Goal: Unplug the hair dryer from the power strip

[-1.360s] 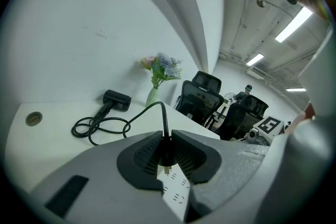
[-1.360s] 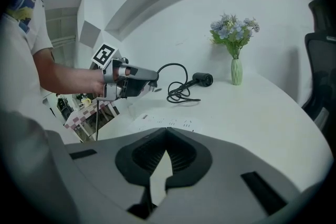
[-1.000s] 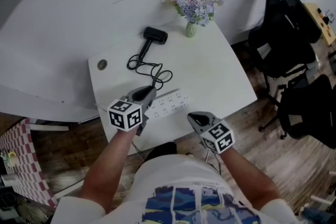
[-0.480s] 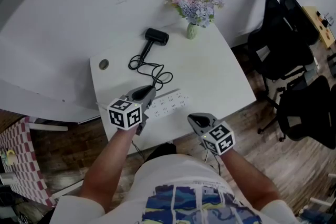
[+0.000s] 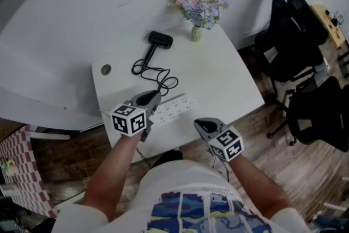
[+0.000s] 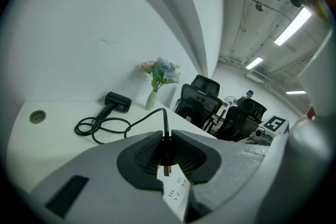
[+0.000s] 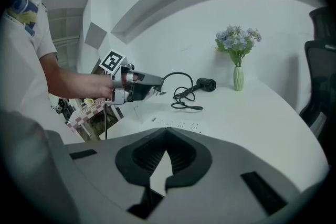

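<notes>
The black hair dryer (image 5: pixel 160 39) lies at the back of the white table (image 5: pixel 229 79), its cord (image 5: pixel 155 70) looped toward the white power strip (image 5: pixel 175 108). My left gripper (image 5: pixel 154 97) hovers over the strip's left end, shut on the dryer's black plug (image 6: pixel 165 152). A bare metal prong shows below the pads, above the strip's sockets (image 6: pixel 176 194). The cord (image 6: pixel 164 122) rises out of the jaws. My right gripper (image 5: pixel 199 123) hangs at the table's near edge, right of the strip; its jaws (image 7: pixel 167 134) meet with nothing between them. The right gripper view shows the left gripper (image 7: pixel 140 86) off the table.
A vase of flowers (image 5: pixel 198 7) stands at the table's back right corner. A round cable hole (image 5: pixel 106 69) sits at the back left. Black office chairs (image 5: pixel 289 46) stand to the right, beyond the table's edge.
</notes>
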Motion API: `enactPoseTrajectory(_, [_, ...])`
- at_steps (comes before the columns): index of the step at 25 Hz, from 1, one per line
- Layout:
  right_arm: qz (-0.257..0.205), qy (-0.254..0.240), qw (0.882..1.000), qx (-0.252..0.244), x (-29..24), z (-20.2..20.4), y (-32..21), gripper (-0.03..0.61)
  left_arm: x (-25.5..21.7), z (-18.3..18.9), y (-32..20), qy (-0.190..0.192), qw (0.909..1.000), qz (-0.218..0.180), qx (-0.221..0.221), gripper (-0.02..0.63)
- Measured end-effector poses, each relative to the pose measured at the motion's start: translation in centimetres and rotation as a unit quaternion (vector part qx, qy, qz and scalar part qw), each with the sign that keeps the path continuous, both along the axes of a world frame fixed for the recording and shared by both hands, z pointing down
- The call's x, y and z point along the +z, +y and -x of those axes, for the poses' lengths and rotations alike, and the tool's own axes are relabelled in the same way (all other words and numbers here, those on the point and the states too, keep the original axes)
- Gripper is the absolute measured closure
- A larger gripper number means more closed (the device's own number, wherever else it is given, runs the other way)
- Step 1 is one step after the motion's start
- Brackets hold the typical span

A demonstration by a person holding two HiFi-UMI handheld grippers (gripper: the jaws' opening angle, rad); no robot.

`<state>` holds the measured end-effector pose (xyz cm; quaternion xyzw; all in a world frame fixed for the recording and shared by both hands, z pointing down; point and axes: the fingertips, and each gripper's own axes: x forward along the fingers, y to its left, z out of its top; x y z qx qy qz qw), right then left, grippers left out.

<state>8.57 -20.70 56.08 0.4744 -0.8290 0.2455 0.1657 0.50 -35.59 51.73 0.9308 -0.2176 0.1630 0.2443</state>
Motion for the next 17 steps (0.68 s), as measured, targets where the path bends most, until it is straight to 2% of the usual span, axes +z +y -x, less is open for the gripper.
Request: enactPoseTrajectory(17, [0.000, 0.003, 1.000, -0.004, 0.0, 0.5, -1.3, 0.583, 0.1, -0.3, -0.2, 0.009, 0.9999, 0.009, 0.012, 0.563])
